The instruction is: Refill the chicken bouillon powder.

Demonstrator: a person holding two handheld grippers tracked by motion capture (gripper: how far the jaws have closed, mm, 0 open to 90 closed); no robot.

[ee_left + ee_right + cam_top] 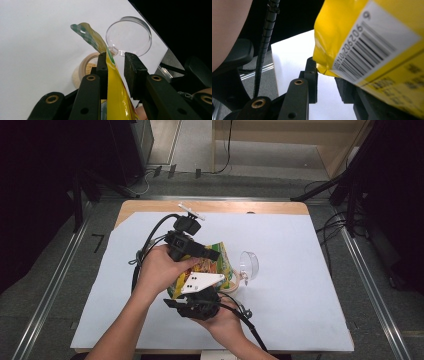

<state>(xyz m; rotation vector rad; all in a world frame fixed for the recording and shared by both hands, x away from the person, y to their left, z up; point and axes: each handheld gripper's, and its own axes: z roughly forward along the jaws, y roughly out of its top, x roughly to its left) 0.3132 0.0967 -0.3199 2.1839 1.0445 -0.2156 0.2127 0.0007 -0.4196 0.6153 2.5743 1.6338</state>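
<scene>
A yellow snack bag hangs tilted over a round beige-rimmed tub near the middle of the table. My left gripper comes in from the left and is shut on the bag's upper part. In the left gripper view the bag runs up between the jaws of that gripper, with the tub and its pale contents below. My right gripper sits under a white three-cornered plate and holds the bag's lower end. In the right gripper view the barcode corner lies between the jaws of this gripper.
A clear round lid stands on edge just right of the tub, also seen as the lid beyond the left jaws. White paper covers the wooden table. Dark stands and cables ring the table.
</scene>
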